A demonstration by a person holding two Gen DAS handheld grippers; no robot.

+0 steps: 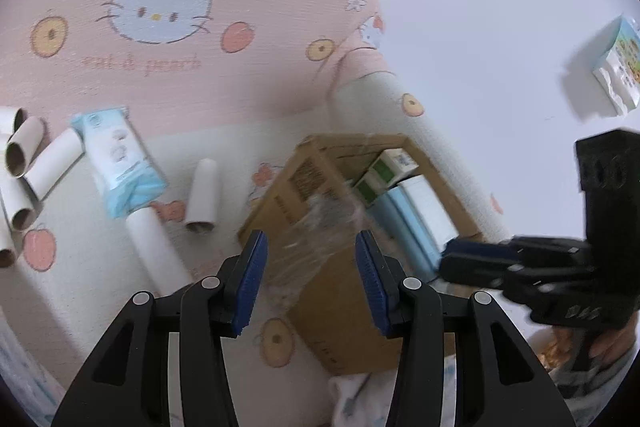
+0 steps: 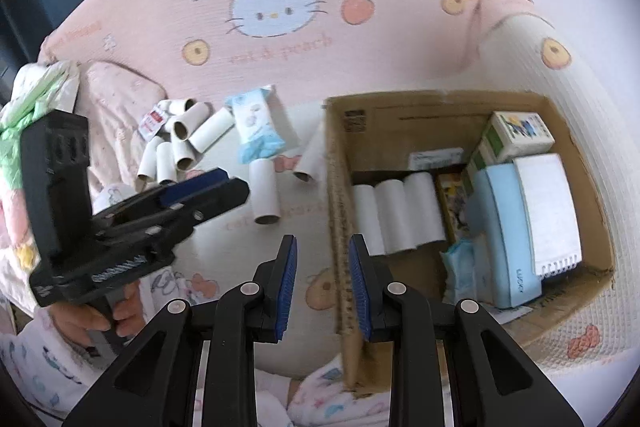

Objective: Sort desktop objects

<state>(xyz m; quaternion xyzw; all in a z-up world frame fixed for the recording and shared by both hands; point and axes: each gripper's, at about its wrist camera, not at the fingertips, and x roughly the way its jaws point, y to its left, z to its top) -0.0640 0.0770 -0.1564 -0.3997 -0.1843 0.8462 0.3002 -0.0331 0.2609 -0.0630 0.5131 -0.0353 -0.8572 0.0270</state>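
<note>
The left gripper (image 1: 312, 279) is held with fingers apart and empty. The right gripper (image 2: 323, 287) is narrowed, nothing clamped. Loose tubes (image 2: 266, 195) and a tissue pack (image 2: 256, 131) are left on the bed beside the box (image 2: 340, 187). A tube could be rolled away if nudged.
</note>
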